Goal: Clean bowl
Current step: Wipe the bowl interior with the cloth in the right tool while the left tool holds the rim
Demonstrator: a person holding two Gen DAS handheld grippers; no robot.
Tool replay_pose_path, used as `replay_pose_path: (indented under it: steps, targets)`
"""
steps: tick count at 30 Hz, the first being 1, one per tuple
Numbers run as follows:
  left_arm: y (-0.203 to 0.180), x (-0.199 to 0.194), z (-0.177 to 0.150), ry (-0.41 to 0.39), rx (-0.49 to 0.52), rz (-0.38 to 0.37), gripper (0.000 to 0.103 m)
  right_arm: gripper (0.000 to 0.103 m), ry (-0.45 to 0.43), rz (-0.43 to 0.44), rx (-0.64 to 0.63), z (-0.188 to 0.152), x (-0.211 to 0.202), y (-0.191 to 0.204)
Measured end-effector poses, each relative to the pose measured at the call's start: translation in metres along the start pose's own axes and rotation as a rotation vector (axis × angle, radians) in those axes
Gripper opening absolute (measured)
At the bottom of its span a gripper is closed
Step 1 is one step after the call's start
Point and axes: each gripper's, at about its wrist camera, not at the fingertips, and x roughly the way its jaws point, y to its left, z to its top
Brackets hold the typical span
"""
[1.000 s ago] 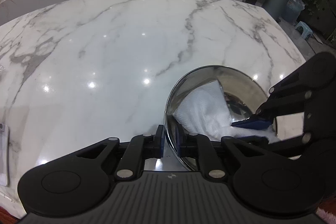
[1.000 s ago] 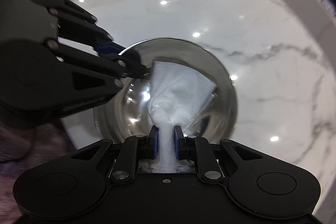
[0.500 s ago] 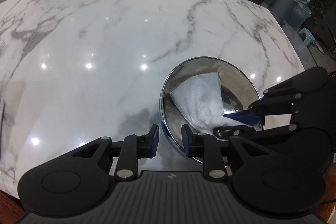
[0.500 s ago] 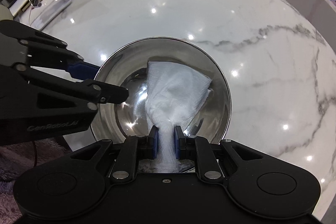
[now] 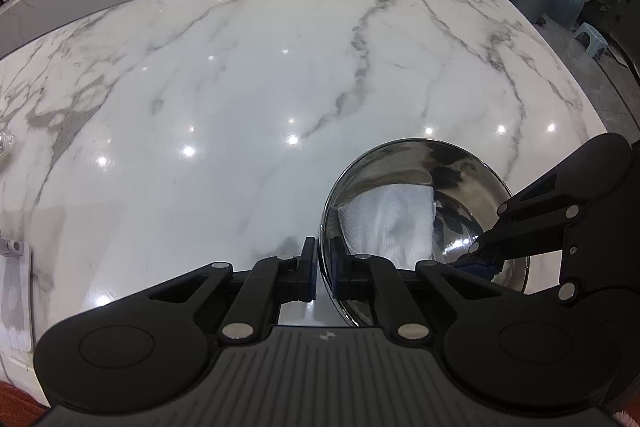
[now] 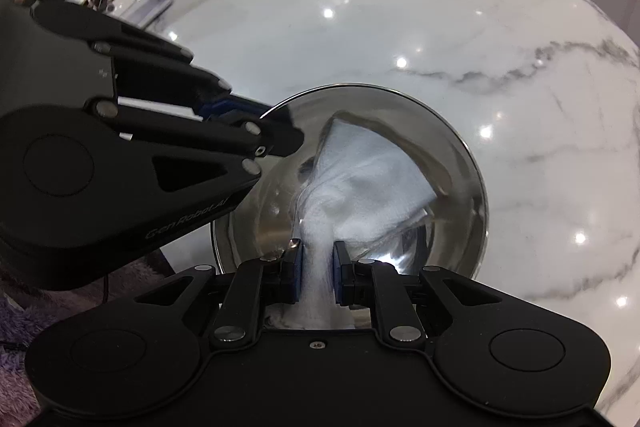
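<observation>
From the left wrist, the left gripper [image 5: 323, 269] is clamped on the near-left rim of the round, shiny stainless-steel bowl [image 5: 460, 171], one pad inside and one outside. The bowl sits on the white grey-veined marble table [image 5: 240, 99], just ahead and right of these tongs.

From the right wrist, the right gripper [image 6: 316, 277] is pinched on the crumpled white paper towel [image 6: 368, 183], which fans forward into the bowl [image 6: 460, 163].
</observation>
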Motion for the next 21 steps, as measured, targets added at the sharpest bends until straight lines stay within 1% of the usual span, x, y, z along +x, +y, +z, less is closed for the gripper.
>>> replay_pose_path:
  steps: [3, 5, 6, 7, 9, 12, 16, 19, 21]
  targets:
    - [-0.001, 0.0, -0.001, -0.005, 0.012, 0.004, 0.005, 0.013, 0.022, -0.064, -0.053, -0.003, -0.004, 0.002]
    - [-0.001, 0.0, -0.001, -0.004, 0.011, 0.002, 0.005, 0.013, 0.029, -0.178, -0.124, -0.007, -0.007, 0.006]
    - [-0.001, 0.0, 0.0, -0.004, 0.01, 0.002, 0.005, 0.013, 0.029, -0.216, -0.146, -0.009, -0.008, 0.008]
    - [-0.001, 0.0, 0.0, -0.004, 0.009, 0.003, 0.005, 0.013, 0.028, -0.234, -0.158, -0.01, -0.009, 0.008]
    - [-0.002, 0.001, -0.001, 0.015, 0.003, 0.001, 0.006, 0.013, 0.024, -0.237, -0.155, -0.013, -0.012, 0.006]
    - [-0.004, 0.003, -0.005, 0.057, 0.001, -0.018, 0.013, 0.013, 0.02, -0.222, -0.133, -0.016, -0.016, -0.001]
    - [-0.002, 0.001, -0.011, 0.064, -0.01, -0.045, 0.016, 0.013, 0.013, -0.197, -0.105, -0.021, -0.024, -0.011]
    - [-0.001, 0.0, -0.012, 0.059, -0.012, -0.05, 0.014, 0.013, 0.009, -0.182, -0.091, -0.025, -0.029, -0.017]
    - [0.0, 0.001, -0.012, 0.059, -0.02, -0.049, 0.013, 0.013, 0.012, -0.143, -0.075, -0.028, -0.034, -0.021]
